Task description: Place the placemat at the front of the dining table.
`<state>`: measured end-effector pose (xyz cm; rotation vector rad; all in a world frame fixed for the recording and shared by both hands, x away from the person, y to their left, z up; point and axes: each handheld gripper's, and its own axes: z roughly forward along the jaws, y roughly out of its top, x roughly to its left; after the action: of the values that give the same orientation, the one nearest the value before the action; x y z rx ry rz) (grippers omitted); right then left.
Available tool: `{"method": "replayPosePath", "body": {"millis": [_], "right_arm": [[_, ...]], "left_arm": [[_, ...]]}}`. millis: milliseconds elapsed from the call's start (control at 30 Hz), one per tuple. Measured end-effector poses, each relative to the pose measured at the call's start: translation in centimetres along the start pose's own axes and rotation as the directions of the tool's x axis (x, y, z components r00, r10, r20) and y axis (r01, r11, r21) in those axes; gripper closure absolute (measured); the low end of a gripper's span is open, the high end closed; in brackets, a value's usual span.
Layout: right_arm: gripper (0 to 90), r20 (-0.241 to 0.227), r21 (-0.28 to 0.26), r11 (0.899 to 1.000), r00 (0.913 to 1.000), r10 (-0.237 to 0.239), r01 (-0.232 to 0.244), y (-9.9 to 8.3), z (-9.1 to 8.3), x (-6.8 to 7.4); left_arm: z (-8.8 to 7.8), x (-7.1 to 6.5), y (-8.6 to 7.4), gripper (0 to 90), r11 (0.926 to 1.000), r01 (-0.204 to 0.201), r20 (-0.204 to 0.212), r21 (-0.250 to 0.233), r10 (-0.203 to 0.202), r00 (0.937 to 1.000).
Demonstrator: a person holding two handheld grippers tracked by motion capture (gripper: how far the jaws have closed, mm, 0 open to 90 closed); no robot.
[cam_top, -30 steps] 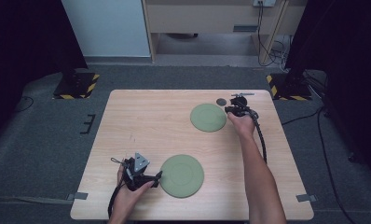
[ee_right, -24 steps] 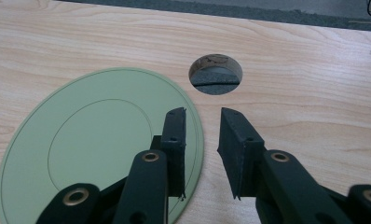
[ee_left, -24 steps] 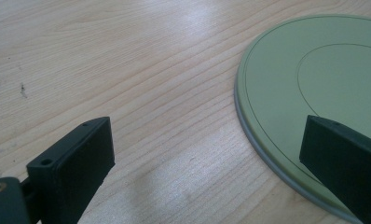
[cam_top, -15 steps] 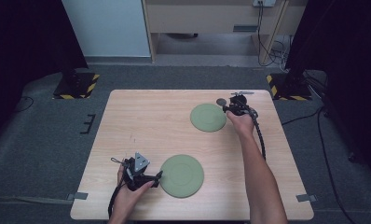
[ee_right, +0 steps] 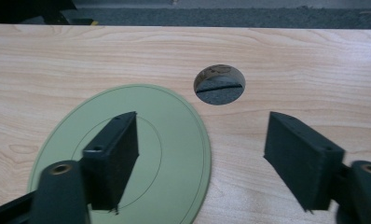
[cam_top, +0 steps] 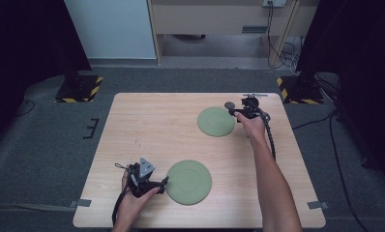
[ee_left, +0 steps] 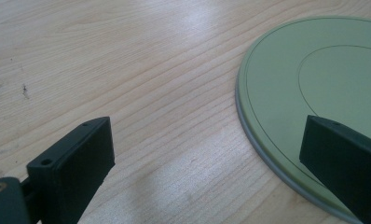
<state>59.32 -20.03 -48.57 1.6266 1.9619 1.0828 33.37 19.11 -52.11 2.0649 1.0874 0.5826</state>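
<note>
Two green plates on a wood table, one gripper parked at each.

Table [cam_top: 152, 130] is light wood with visible grain and a round hole [ee_right: 219, 84] near the far edge, standing on grey carpet in a dim room, with yellow-black striped bases off both far corners and cables on the floor behind. Count: two plates, two grippers, nothing else on top. Near plate [cam_top: 188, 181] lies flat by the front edge; left gripper [ee_left: 207, 163] sits wide open at its rim, one jaw above the plate and one above bare wood, gripping nothing. Far plate [cam_top: 216, 121] lies flat toward the back right; right gripper [ee_right: 202, 158] has just been opening and now straddles its edge, nothing between the jaws.
</note>
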Motion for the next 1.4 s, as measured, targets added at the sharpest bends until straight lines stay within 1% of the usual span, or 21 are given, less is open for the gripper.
{"method": "replayPosePath", "body": {"millis": [33,133,233,333,433,600,833,900,1133,1233,1300,1400], "right_arm": [[18.5,0.002,0.000,1.000,1.0000,0.007,-0.007,0.0,0.0,0.0],[13.2,0.004,-0.002,1.000,1.0000,0.000,0.000,0.1,-0.2,0.0],[11.1,0.005,-0.023,1.000,1.0000,-0.001,0.001,0.3,-0.7,0.1],[9.9,0.001,-0.046,0.999,0.9999,-0.012,0.013,0.5,-1.2,0.1],[9.3,0.006,-0.056,0.998,0.9995,-0.032,0.032,0.7,-1.8,0.2],[8.0,0.004,-0.051,0.997,0.9983,-0.058,0.058,0.9,-2.9,0.6],[7.2,-0.026,-0.078,0.994,0.9962,-0.083,0.081,1.3,-4.3,1.3],[6.9,-0.038,-0.085,0.994,0.9962,-0.079,0.075,1.4,-4.6,1.5],[6.8,-0.038,-0.090,0.992,0.9952,-0.090,0.087,1.0,-5.3,1.8],[6.3,-0.045,-0.092,0.991,0.9937,-0.102,0.098,0.6,-5.8,1.9],[6.2,-0.047,-0.093,0.991,0.9937,-0.102,0.097,0.4,-6.2,1.9],[6.1,-0.051,-0.109,0.989,0.9936,-0.101,0.095,0.2,-6.9,1.7]], "left_arm": [[0.0,0.0,0.0,2.1,1.0000,0.000,0.000,0.000,0.000,1.0000],[-0.1,0.0,0.0,2.1,1.0000,0.001,0.003,0.000,-0.001,1.0000],[-0.1,0.1,0.1,2.1,1.0000,0.001,0.002,-0.003,-0.001,1.0000],[-0.2,0.1,0.1,2.1,1.0000,0.001,0.002,-0.003,-0.001,1.0000],[-0.2,0.2,0.0,2.1,1.0000,0.003,0.002,-0.004,-0.003,1.0000],[-0.3,0.3,0.0,2.1,0.9999,0.011,-0.001,-0.005,-0.011,0.9999],[-0.3,0.2,0.1,2.0,0.9999,0.009,0.001,-0.010,-0.009,1.0000],[-0.4,0.3,0.1,2.0,0.9999,0.009,-0.001,-0.012,-0.009,1.0000],[-0.4,0.6,0.0,1.9,0.9998,0.016,-0.004,-0.009,-0.016,0.9999],[-0.4,0.8,-0.1,1.9,0.9998,0.018,-0.007,-0.009,-0.018,0.9998],[-0.5,0.8,-0.1,1.9,0.9998,0.016,-0.010,-0.007,-0.016,0.9998],[-0.5,0.8,-0.2,1.9,0.9999,0.013,-0.013,-0.003,-0.013,0.9998]]}}
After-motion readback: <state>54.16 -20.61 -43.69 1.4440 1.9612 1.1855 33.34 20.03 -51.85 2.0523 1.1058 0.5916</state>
